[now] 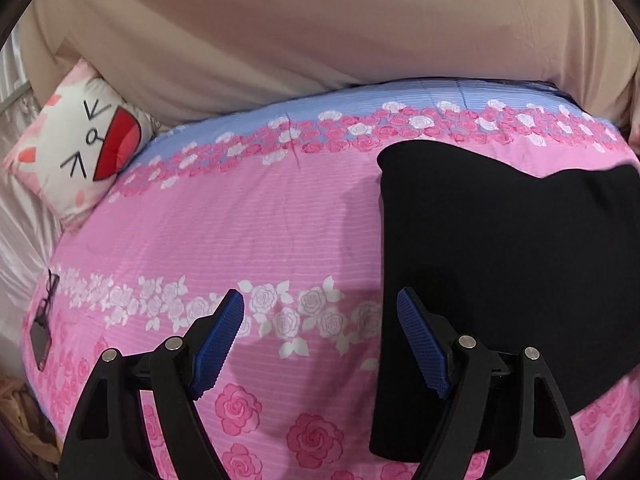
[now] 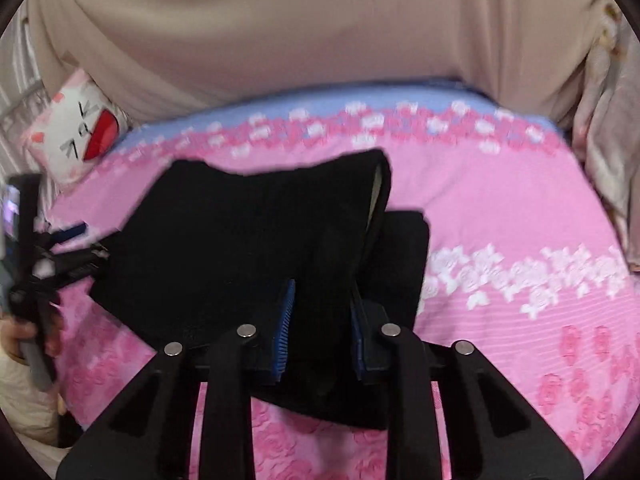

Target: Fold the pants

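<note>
While the left hand-held gripper [image 1: 320, 316] hangs over the bed with its blue ribbed pads spread wide and nothing between them, the black pants [image 1: 500, 272] lie on the pink rose-print bedspread [image 1: 240, 232] just to its right, their near left edge passing under the right-hand finger. Far off to the left of this hand-held gripper, a cat-face cushion [image 1: 86, 152] leans at the head of the bed, and nearer on the left a pair of glasses [image 1: 50, 288] and a small dark card-like object [image 1: 40, 344] rest at the bedspread's edge. Ahead of it, beyond the blue band of the bedspread, a beige cloth [image 1: 320, 40] fills the background.

From the right wrist view, the left hand-held gripper [image 2: 76, 236] shows at the far left, blurred, held in a hand [image 2: 24, 340] and reaching toward the left edge of the pants [image 2: 240, 248]. In the middle, the right hand-held gripper [image 2: 322, 312] stands at a narrow gap, its blue pads pressing a bunched fold of the black fabric between them. The cloth rises ahead of it in a raised flap, with a pale inner lining showing along the flap's right edge, and a flatter layer lies just to the right beneath. Further right there is the bedspread [image 2: 520, 208] with its band of white roses, and at the far right edge a pale crumpled cloth [image 2: 608, 152].
</note>
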A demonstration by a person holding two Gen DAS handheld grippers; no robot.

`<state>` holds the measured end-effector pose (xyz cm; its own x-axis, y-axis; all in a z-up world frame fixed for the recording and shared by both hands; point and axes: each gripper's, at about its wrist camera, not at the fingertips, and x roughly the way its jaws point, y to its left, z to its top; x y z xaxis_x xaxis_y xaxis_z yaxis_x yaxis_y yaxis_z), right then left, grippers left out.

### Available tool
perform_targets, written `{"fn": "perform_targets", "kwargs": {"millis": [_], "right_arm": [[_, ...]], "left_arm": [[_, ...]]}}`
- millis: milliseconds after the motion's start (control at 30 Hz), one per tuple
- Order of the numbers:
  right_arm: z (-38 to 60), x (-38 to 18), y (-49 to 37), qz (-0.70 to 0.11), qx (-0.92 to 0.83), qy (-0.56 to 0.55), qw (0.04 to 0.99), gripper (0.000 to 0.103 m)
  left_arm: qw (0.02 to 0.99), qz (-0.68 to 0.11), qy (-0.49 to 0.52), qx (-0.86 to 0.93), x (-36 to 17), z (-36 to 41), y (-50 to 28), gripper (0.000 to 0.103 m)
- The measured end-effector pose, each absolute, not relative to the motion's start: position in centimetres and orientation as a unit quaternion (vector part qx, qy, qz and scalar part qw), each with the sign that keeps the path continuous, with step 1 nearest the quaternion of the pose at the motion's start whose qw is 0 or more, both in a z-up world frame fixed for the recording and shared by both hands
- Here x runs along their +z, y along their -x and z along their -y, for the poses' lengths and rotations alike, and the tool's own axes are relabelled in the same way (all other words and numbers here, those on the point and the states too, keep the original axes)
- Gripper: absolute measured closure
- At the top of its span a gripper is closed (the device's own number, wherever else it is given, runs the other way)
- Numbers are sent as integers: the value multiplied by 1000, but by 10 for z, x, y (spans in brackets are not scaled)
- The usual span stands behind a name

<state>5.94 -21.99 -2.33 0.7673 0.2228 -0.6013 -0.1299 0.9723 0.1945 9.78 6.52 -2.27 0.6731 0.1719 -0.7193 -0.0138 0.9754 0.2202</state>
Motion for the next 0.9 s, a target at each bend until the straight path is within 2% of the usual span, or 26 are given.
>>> {"fn": "perform_targets", "kwargs": {"millis": [67,167,200,300,367,533,633,767,900], "right_arm": [[231,-20,-50,-330,75,-66,939,80],[239,-65,-70,-394,58,-65,915,77],[242,-70,-70,-387,61,-85,916,76],[245,-37,-52,-351,37,-97,931,71],[237,1,-41,-310,14,-67,948,71],[170,52,-66,-284,121,-17,951,71],[112,39,-113,-314,168,30,934,72],[54,-9,-189,-382,179,46,905,71],[40,-25,-203,-385,176,59,904,72]], "left_arm": [[912,-392,-110,49,-25,-61,-96,22],[912,-389,-118,46,-36,-55,-100,19],[913,-388,-121,49,-37,-54,-100,19],[915,-380,-123,54,-26,-61,-93,19],[920,-375,-104,53,-17,-73,-89,19],[915,-389,-86,66,-20,-91,-87,19],[904,-408,-102,76,-39,-95,-89,19],[896,-427,-90,85,-51,-110,-89,19],[903,-412,-75,98,-40,-130,-86,19]]}}
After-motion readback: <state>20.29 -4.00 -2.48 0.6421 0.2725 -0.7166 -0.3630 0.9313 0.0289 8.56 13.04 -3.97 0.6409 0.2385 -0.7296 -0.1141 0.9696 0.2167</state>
